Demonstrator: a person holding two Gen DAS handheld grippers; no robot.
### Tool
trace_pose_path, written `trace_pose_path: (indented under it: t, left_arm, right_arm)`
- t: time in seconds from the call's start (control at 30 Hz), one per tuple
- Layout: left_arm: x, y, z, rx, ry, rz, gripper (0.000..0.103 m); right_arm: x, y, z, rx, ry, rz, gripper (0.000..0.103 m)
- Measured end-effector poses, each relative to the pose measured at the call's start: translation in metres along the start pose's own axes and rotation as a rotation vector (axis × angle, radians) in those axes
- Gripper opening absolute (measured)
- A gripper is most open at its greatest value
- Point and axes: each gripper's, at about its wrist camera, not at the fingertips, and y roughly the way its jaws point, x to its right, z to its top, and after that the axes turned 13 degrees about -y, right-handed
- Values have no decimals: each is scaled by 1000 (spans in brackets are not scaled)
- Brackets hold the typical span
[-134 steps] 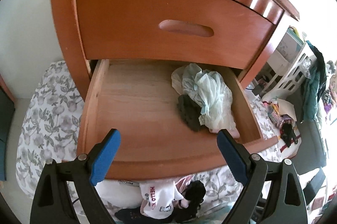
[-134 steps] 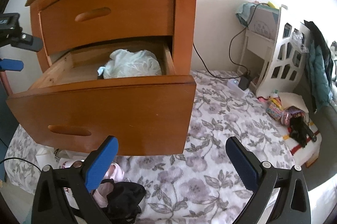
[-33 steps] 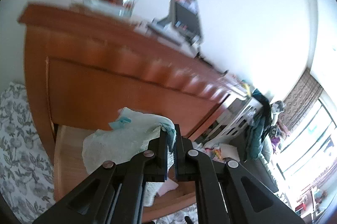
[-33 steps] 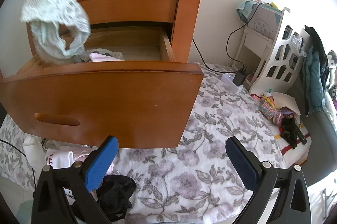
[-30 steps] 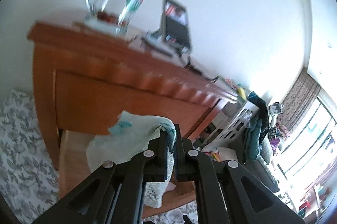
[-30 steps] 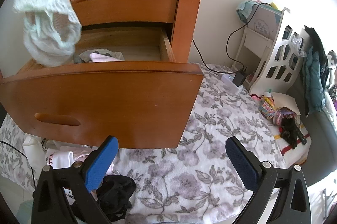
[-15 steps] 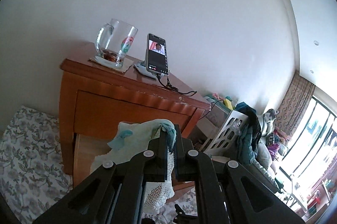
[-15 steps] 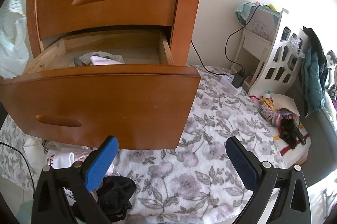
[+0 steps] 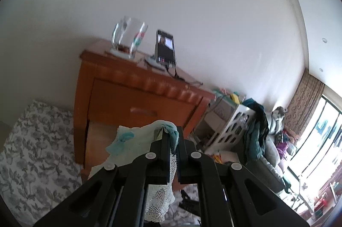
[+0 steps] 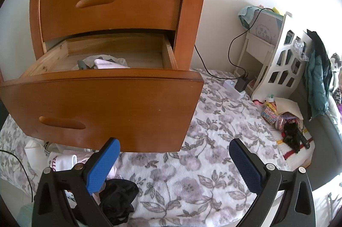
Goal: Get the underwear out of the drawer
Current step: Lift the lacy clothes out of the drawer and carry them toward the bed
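The left hand-held gripper (image 9: pixel 172 142) pinches pale-green lacy underwear (image 9: pixel 136 142) at lower centre, while the right hand-held gripper (image 10: pixel 174 159) stays spread below the curved wooden drawer (image 10: pixel 102 103).

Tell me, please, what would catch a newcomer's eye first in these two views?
Probably the pale green underwear clamped in the shut left gripper, held up in front of the wooden nightstand with a glass mug and phone on top. In the right wrist view, the pulled-out lower drawer fills the frame, with a few garments inside.
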Motion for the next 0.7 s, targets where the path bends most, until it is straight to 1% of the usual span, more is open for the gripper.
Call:
trace_pose_path:
  t: [0.07, 0.4, 0.6, 0.67, 0.7]
  left_arm:
    - [-4, 8, -8, -37, -8, 12, 4]
    - [-39, 73, -61, -291, -83, 112, 4]
    - [-49, 107, -89, -407, -88, 145, 4]
    - [-54, 119, -99, -440, -93, 175, 4]
    - [-57, 126, -106, -456, -87, 206, 4]
  right_arm:
    - [0, 0, 0, 0, -1, 0, 103]
    - [0, 0, 0, -2, 7, 5, 103]
    - [1, 2, -1, -6, 12, 10, 103]
    - [1, 2, -1, -5, 12, 10, 103]
    - [1, 2, -1, -5, 13, 11, 103]
